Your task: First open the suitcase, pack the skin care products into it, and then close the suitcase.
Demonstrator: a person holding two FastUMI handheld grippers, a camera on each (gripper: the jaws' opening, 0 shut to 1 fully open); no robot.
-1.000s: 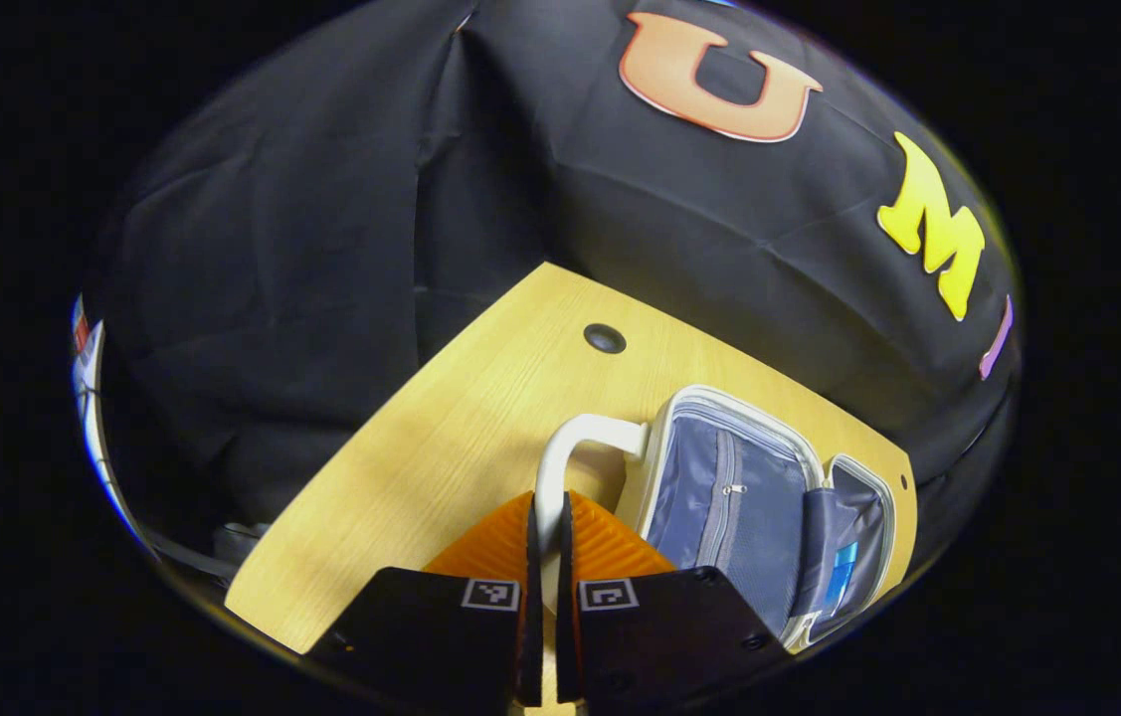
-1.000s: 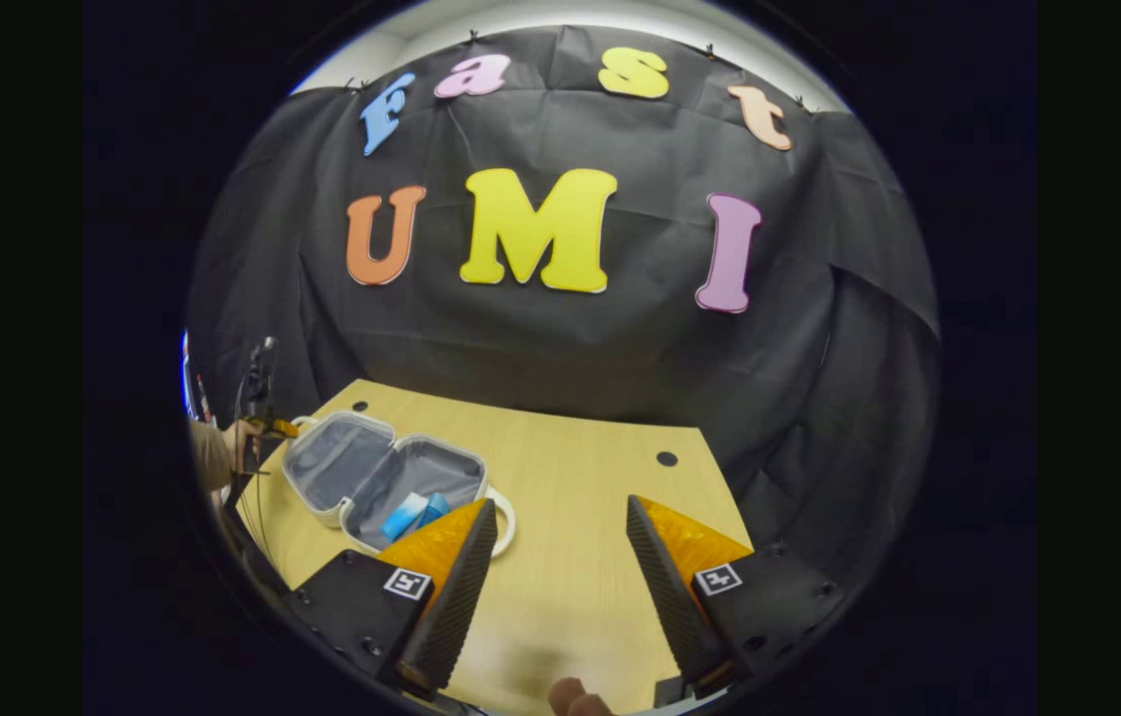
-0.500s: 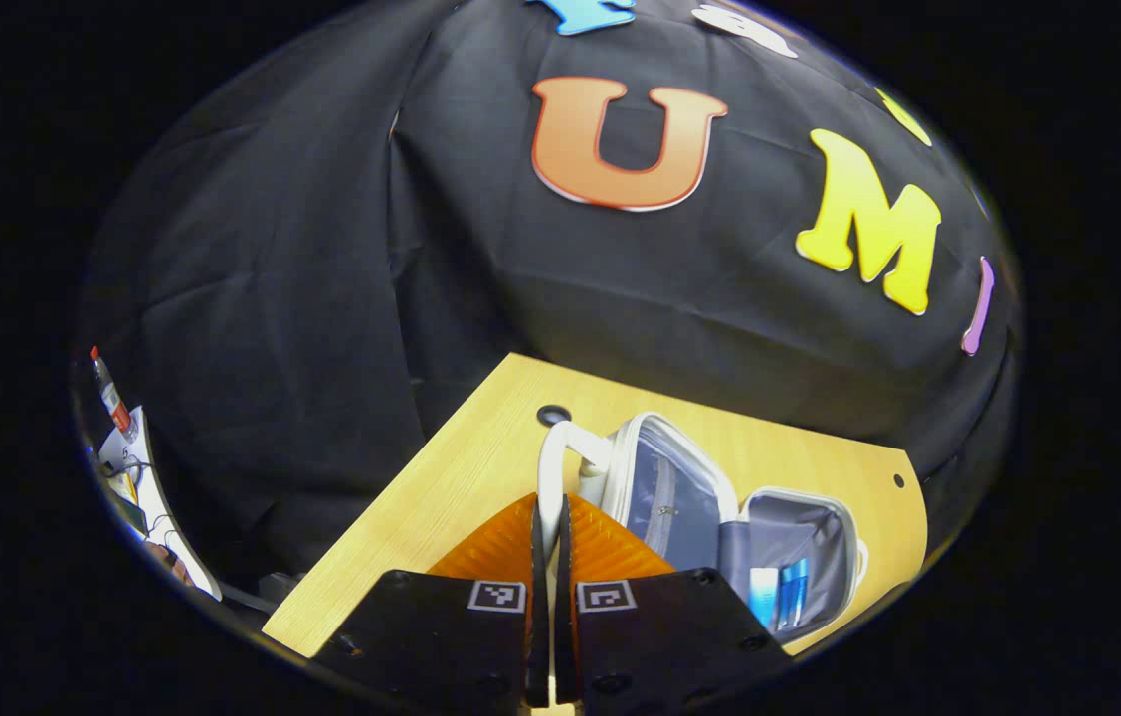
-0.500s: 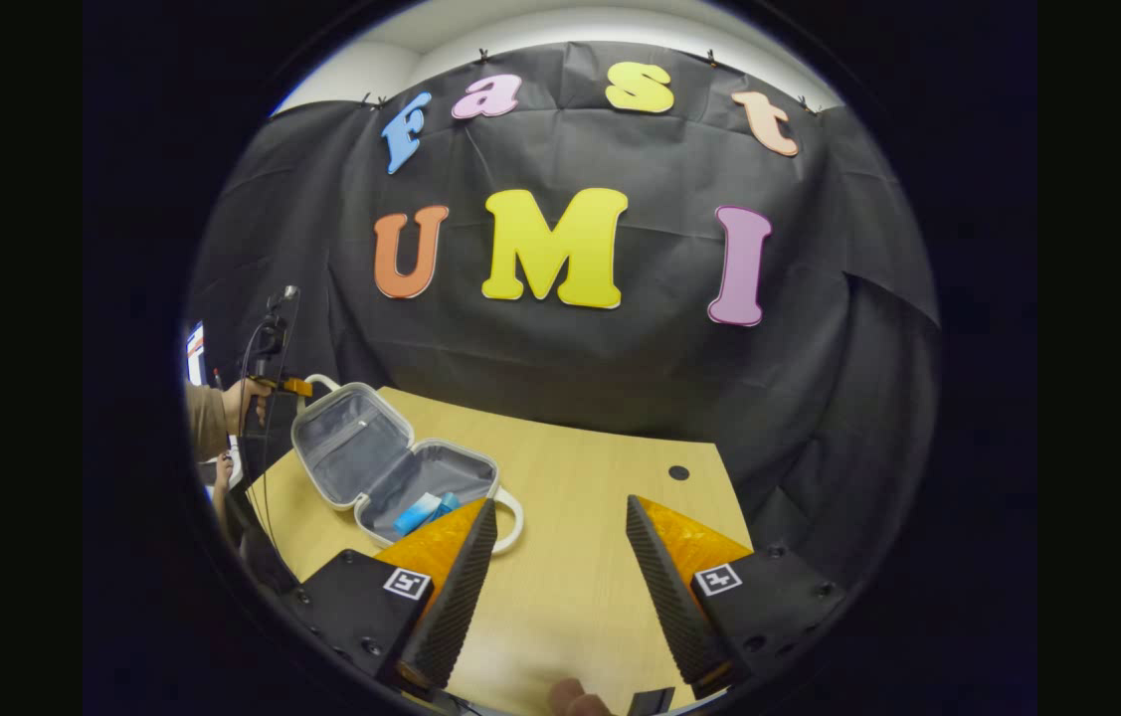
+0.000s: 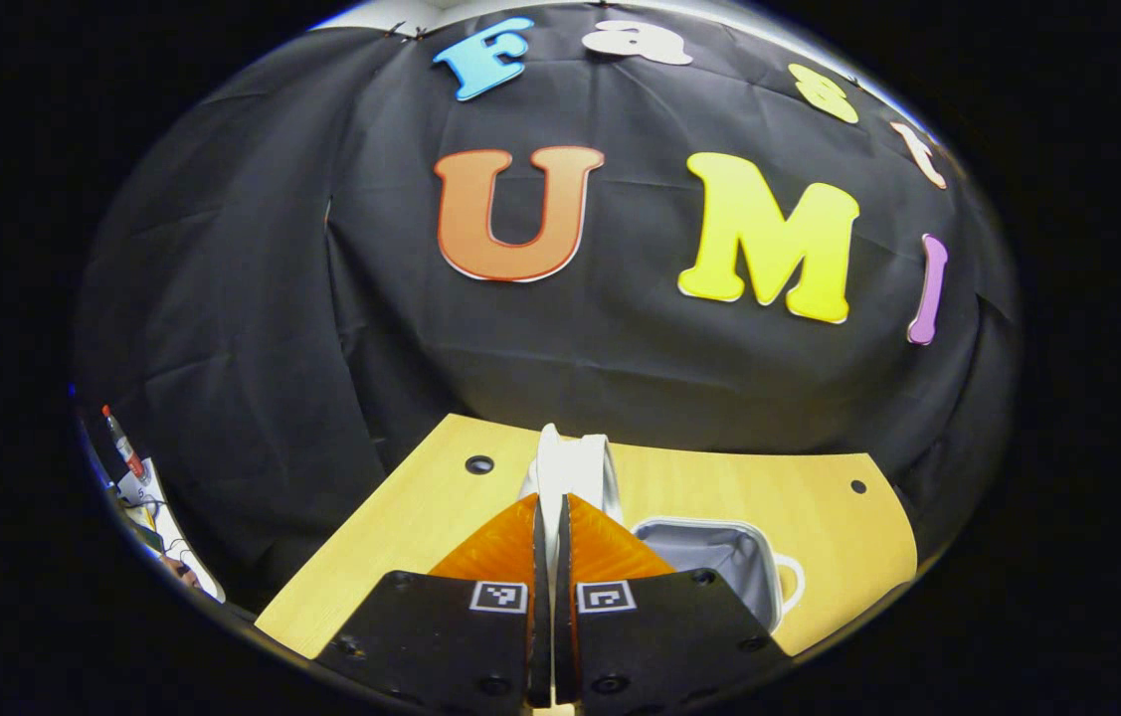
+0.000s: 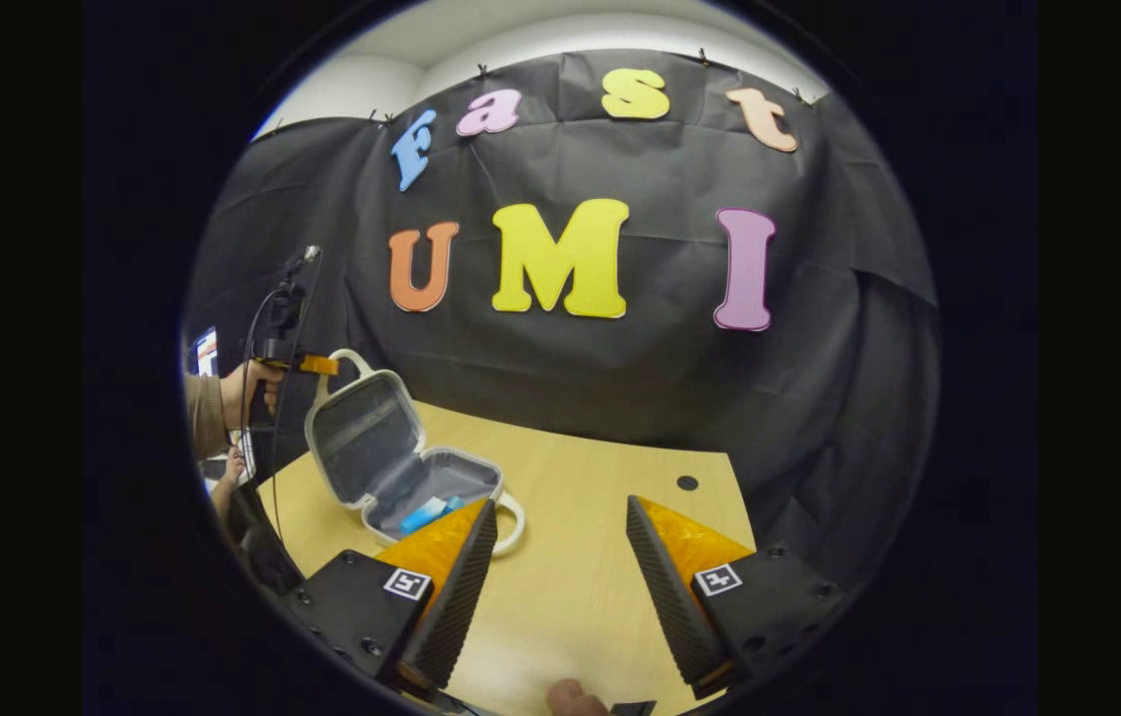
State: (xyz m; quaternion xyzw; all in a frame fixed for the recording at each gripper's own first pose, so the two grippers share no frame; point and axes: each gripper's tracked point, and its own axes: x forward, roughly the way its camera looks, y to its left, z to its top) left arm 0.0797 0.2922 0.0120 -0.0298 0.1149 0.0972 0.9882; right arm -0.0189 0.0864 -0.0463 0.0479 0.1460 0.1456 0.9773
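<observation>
A small white suitcase (image 6: 391,467) with grey lining stands half open on the wooden table (image 6: 580,587). Its lid (image 6: 359,438) is raised nearly upright. My left gripper (image 5: 552,517) is shut on the lid's white handle (image 5: 560,467); in the right gripper view that gripper (image 6: 321,365) and the hand holding it show at the far left. Blue skin care products (image 6: 429,513) lie in the bottom half (image 5: 719,562). My right gripper (image 6: 560,542) hangs open over the table's near side, nothing between its fingers.
The table (image 5: 401,537) has small round holes (image 5: 478,464) near its back corners (image 6: 686,482). Black cloth hangs behind and around the table. A cable (image 6: 267,418) trails down from the left gripper. A fingertip (image 6: 575,696) shows at the bottom edge.
My left gripper has lifted the lid by its handle from lying flat to nearly upright. The right gripper has stayed open in place.
</observation>
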